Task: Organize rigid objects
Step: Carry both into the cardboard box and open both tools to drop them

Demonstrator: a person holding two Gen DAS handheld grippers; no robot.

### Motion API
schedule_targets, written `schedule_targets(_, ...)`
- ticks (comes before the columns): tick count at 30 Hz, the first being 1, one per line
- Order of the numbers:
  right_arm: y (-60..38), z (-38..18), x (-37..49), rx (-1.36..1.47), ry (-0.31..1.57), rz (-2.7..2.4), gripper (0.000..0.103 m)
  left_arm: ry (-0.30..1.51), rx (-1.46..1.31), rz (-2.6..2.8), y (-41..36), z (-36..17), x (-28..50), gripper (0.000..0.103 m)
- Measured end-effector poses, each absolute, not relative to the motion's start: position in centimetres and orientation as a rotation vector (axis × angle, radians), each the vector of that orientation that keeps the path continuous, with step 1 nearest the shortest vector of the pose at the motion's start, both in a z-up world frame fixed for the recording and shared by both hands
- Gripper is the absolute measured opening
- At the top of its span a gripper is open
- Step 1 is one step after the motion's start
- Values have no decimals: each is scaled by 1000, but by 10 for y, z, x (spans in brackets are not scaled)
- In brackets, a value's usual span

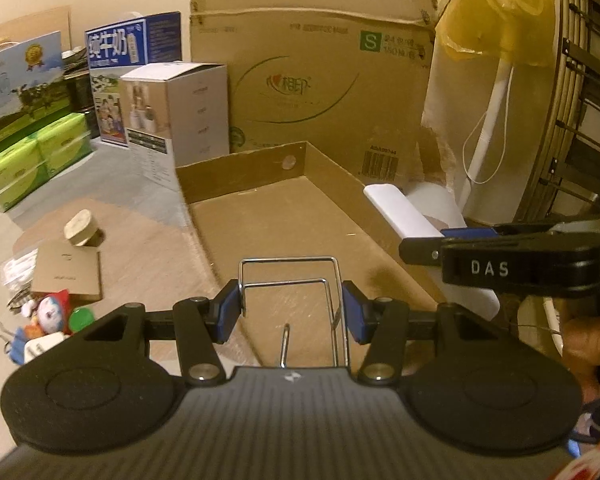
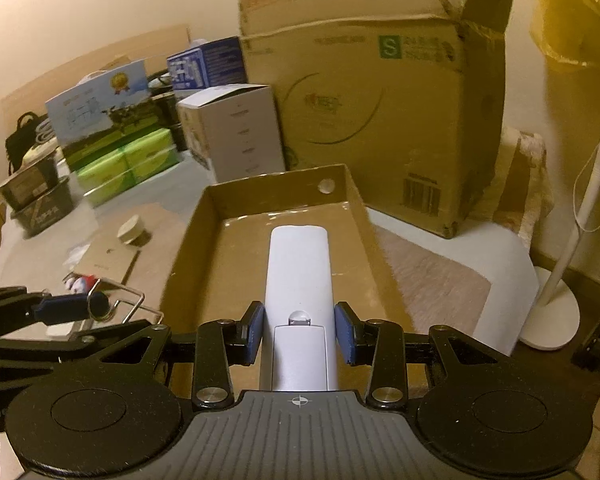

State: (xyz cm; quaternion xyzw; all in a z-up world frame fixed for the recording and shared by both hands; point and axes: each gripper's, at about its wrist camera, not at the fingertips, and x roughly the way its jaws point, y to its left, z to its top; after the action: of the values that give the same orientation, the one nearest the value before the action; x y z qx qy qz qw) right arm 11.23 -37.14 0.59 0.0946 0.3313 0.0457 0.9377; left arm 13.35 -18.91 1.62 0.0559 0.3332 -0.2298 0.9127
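Transport step: left hand-held gripper [image 1: 292, 312] clamps a wire rack [image 1: 290, 280], right hand-held gripper [image 2: 299, 332] clamps a white remote [image 2: 298, 280], both above the cardboard tray [image 2: 204, 216] (empty). Next move, probably: lower, release inside.

My way into the tray [image 2: 204, 248] is from above: its floor lies bare, ringed by low walls. Behind its far wall the big carton [image 2: 380, 112] stands tall, with a white box [image 2: 240, 132] far left, so nothing passes beyond. Left of the tray, a wooden puck [image 1: 80, 227], a flat card box [image 1: 66, 276] and small clutter [image 1: 48, 320] crowd the mat. On the right, a fan pole [image 2: 588, 192] and its base [image 2: 552, 320] stand near.
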Motion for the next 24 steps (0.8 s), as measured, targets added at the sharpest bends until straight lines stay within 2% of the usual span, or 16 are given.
schedule_targets(13, -397, -19, 146, 246, 714, 93, 39, 724, 144, -465, -214, -13, 162, 50)
schedule_targets(16, -398, -23, 149, 257, 720, 95, 39, 710, 139, -454, -214, -13, 163, 61)
schedule_targets(24, -396, -27, 150, 251, 725, 95, 39, 700, 123, -430, -201, -8, 157, 61)
